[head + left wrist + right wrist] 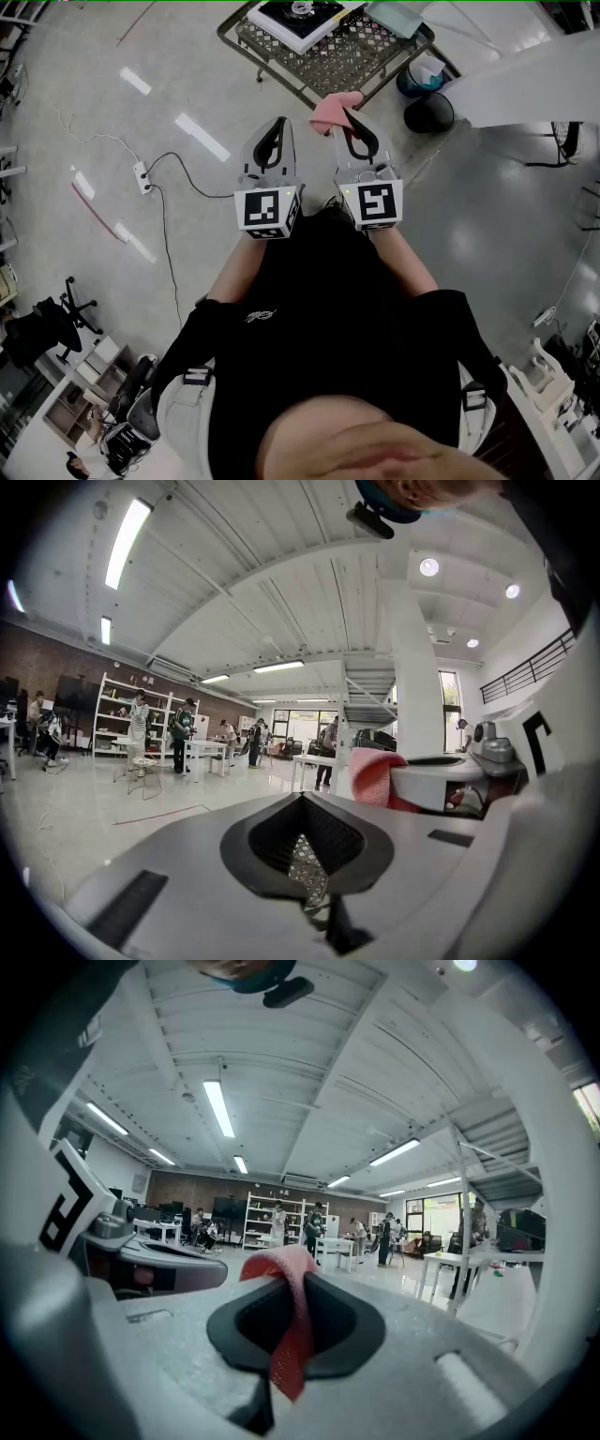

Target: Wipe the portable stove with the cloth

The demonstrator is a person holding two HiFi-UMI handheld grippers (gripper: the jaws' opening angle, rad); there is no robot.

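The portable stove [298, 19], white with a black top, sits on a metal mesh table [361, 56] at the far edge of the head view. Both grippers are held level in the air short of that table, side by side. My right gripper [345, 114] is shut on a pink cloth [328, 112], which bunches out past its tips. In the right gripper view the cloth [286, 1326] hangs as a strip pinched between the jaws. My left gripper [278, 124] is shut with nothing in it. The left gripper view shows its empty jaws [307, 874] and the cloth [373, 775] to the right.
A black bin [428, 112] and a blue one [422, 75] stand on the floor right of the table. A power strip [142, 176] with a trailing cable lies on the floor at left. A pale slanted surface [525, 84] fills the upper right. People and white tables stand far off.
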